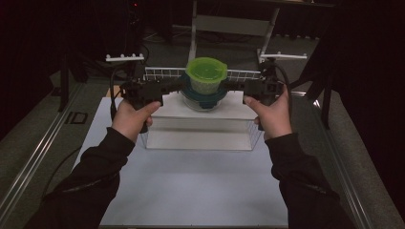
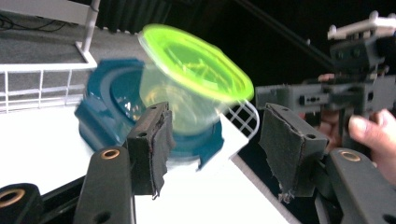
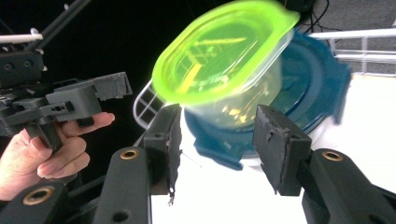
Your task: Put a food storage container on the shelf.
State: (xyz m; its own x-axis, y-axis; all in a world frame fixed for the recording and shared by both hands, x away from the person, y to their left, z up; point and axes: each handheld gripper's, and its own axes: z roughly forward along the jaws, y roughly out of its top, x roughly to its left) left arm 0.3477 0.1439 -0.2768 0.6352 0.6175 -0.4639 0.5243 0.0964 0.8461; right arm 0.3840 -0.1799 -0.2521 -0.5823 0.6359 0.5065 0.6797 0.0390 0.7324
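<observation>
A clear tub with a bright green lid (image 1: 205, 71) stands on top of a clear tub with a dark blue lid (image 1: 204, 95); both rest on a white raised shelf (image 1: 239, 112). My left gripper (image 1: 179, 87) points in at the stack from the left and my right gripper (image 1: 229, 86) from the right. In the left gripper view, the left gripper (image 2: 219, 149) is open and the green lid (image 2: 196, 70) and blue lid (image 2: 112, 102) lie beyond its pads. My right gripper (image 3: 217, 140) is open too, short of the green lid (image 3: 219, 51) and blue lid (image 3: 308, 88).
A white wire rail (image 1: 157, 74) runs behind the shelf. The shelf stands on a white table top (image 1: 191, 186) with dark floor and metal frame rails on both sides. The person's other hand (image 3: 46, 149) shows at the left of the right gripper view.
</observation>
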